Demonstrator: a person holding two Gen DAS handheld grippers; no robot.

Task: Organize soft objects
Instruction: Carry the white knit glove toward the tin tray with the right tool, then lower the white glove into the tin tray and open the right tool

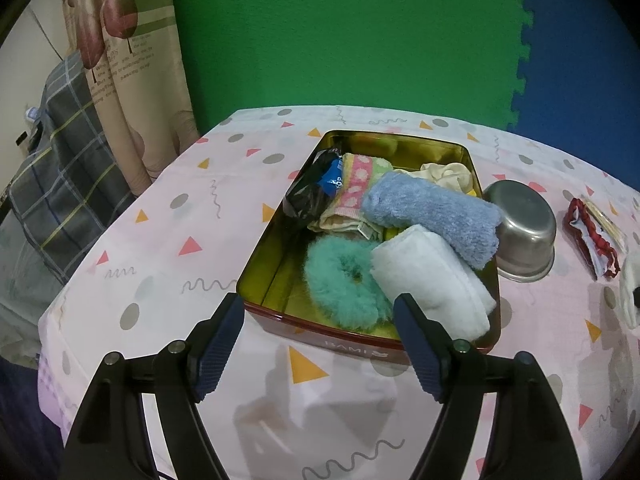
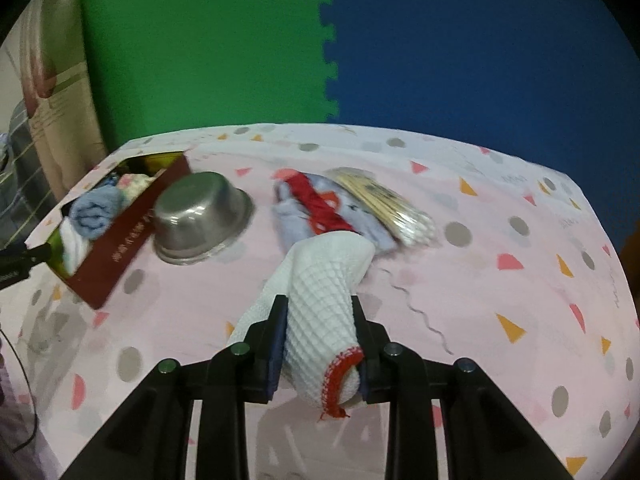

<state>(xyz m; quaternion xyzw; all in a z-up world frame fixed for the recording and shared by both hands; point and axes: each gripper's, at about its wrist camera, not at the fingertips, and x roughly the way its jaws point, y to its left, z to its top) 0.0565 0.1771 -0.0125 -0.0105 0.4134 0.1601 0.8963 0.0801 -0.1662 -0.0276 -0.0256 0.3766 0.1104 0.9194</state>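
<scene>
Glove, white knit with a red-trimmed cuff, sits pinched between the jaws of our right gripper. Its long axis runs from the cuff at about 6 o'clock, nearest the camera, up toward 12 o'clock, where the far end bends slightly to 1 o'clock and hangs above the counter. Just beyond that end lie a blue-and-red cloth and a bundle of sticks; the picture is blurred there. At 10 o'clock stands an upturned steel bowl, beside the red tin.

Our left gripper holds its jaws spread and opening, with nothing between them, at the near edge of the tin. Inside we see a blue towel, a white towel and a green fluffy scrunchie.
</scene>
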